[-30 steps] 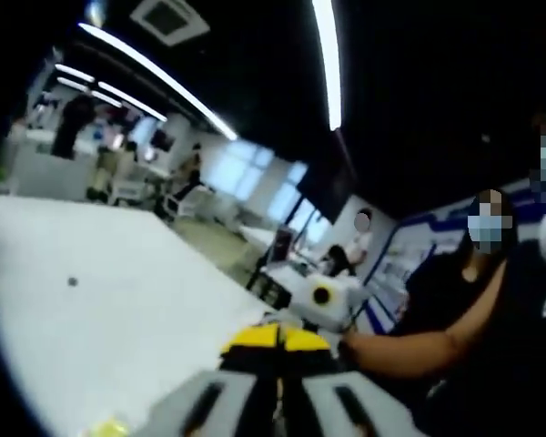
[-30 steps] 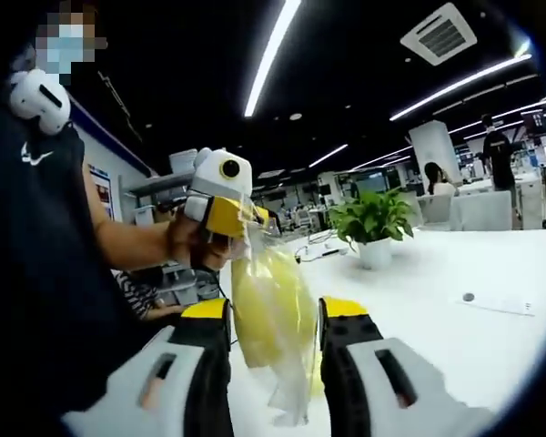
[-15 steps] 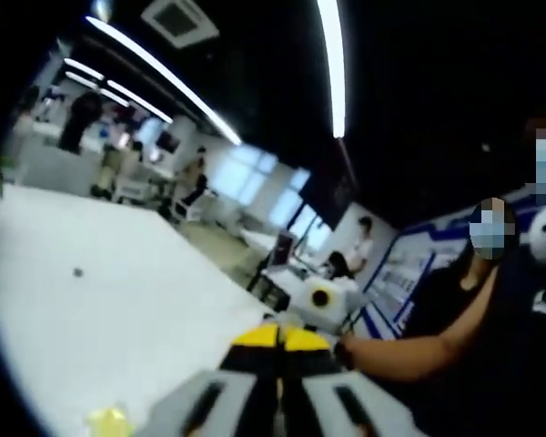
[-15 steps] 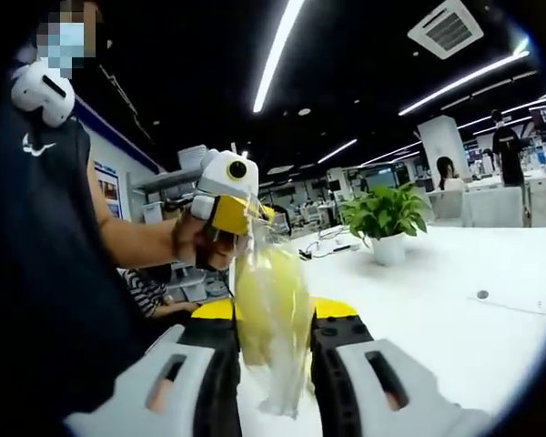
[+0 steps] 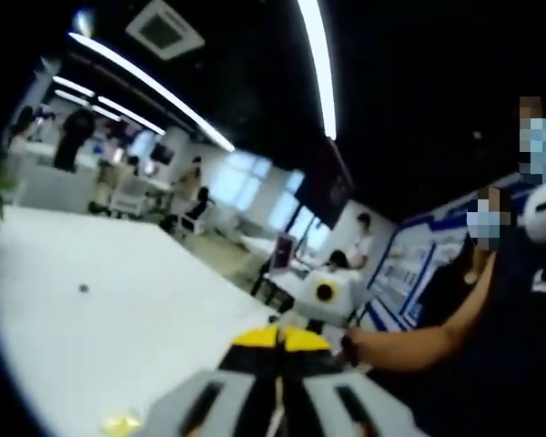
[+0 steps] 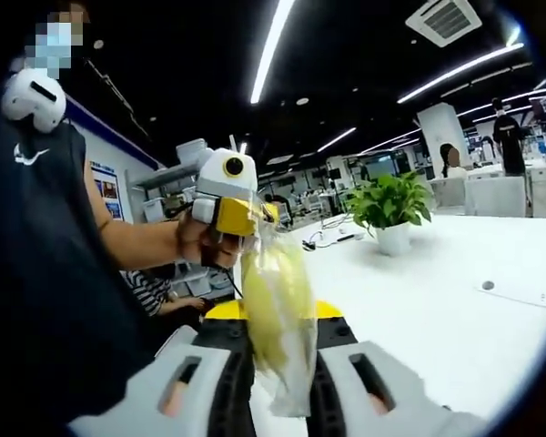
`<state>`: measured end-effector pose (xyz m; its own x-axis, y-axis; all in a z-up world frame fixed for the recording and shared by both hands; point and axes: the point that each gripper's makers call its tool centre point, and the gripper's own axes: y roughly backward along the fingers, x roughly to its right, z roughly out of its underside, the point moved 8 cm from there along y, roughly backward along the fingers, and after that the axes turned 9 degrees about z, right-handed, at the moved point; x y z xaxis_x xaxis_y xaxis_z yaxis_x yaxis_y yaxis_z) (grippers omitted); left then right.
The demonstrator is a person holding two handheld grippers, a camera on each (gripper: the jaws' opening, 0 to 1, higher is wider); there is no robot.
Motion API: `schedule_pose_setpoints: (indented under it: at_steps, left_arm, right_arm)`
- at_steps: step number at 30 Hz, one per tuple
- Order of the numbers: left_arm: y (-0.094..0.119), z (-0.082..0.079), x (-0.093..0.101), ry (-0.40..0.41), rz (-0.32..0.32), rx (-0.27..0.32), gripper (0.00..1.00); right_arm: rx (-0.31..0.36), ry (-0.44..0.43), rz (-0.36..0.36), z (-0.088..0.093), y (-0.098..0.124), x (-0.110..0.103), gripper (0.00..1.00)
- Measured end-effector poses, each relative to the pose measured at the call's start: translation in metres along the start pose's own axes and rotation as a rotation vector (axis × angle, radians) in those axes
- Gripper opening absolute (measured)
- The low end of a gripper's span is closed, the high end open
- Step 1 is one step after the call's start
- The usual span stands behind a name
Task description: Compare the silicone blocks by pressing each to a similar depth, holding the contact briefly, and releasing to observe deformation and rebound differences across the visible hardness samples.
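Hanging in a clear plastic bag, the yellow silicone block sits squarely between the right gripper's two fingers, whose yellow-tipped pads press in on it from both sides, so these fingers are clamped narrow around the bagged block. The bag's top is pinched by the left gripper, which enters the right gripper view from the left, carried in a person's hand above and slightly behind the block; the bag hangs in the air over the white bench, its loose lower end trailing below the fingers. In the left gripper view, the left gripper shows its yellow fingertips drawn together with no gap between them; what they pinch cannot be made out from that side. Beyond them the right gripper appears, held by a forearm coming from the right. A potted green plant stands on the bench well apart from the grippers. A small yellow scrap lies on the bench near the left gripper's base.
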<state>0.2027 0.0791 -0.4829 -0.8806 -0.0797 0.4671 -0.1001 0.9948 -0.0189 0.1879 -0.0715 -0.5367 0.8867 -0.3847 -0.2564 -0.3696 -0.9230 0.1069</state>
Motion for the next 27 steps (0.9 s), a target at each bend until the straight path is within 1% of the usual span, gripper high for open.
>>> schedule_pose_setpoints:
  at_steps: [5, 6, 7, 10, 13, 14, 16, 18, 20, 22, 24, 27]
  left_arm:
    - [0.001, 0.008, -0.003, -0.006, -0.008, 0.01, 0.0]
    - [0.001, 0.009, -0.004, -0.005, -0.012, 0.011, 0.0]
    - [0.002, 0.009, -0.005, 0.016, -0.015, 0.011, 0.0]
    - [0.003, 0.01, -0.006, 0.012, -0.026, 0.007, 0.0]
    - [0.004, 0.01, -0.006, 0.0, -0.029, 0.008, 0.0]
    - [0.005, 0.01, -0.007, -0.025, -0.032, 0.004, 0.0]
    - [0.005, 0.01, -0.007, -0.038, -0.036, -0.005, 0.0]
    - [0.005, 0.011, -0.007, -0.074, -0.035, -0.017, 0.0]
    - [0.005, 0.011, -0.006, -0.07, -0.034, -0.019, 0.0]
    - [0.007, 0.011, -0.006, -0.069, -0.037, -0.026, 0.0]
    - [0.007, 0.012, -0.005, -0.078, -0.039, -0.037, 0.0]
    - [0.007, 0.012, -0.005, -0.083, -0.037, -0.034, 0.0]
  right_arm:
    - [-0.035, -0.023, 0.003, 0.005, 0.0, 0.0, 0.07]
    - [-0.04, -0.031, 0.004, 0.006, -0.001, 0.0, 0.07]
    - [-0.048, -0.039, 0.001, 0.007, -0.002, 0.0, 0.07]
    - [-0.063, -0.045, 0.012, 0.008, -0.004, -0.001, 0.06]
    - [-0.065, -0.059, 0.011, 0.008, -0.005, -0.001, 0.05]
    - [-0.064, -0.059, 0.013, 0.008, -0.005, -0.001, 0.05]
    - [-0.065, -0.063, 0.016, 0.009, -0.007, -0.001, 0.05]
    - [-0.066, -0.07, 0.016, 0.01, -0.007, -0.001, 0.05]
    - [-0.065, -0.085, 0.024, 0.011, -0.007, -0.001, 0.05]
    - [-0.073, -0.083, 0.033, 0.011, -0.006, -0.004, 0.06]
    - [-0.086, -0.098, 0.022, 0.011, -0.007, -0.005, 0.07]
    - [-0.086, -0.109, 0.017, 0.011, -0.006, -0.005, 0.07]
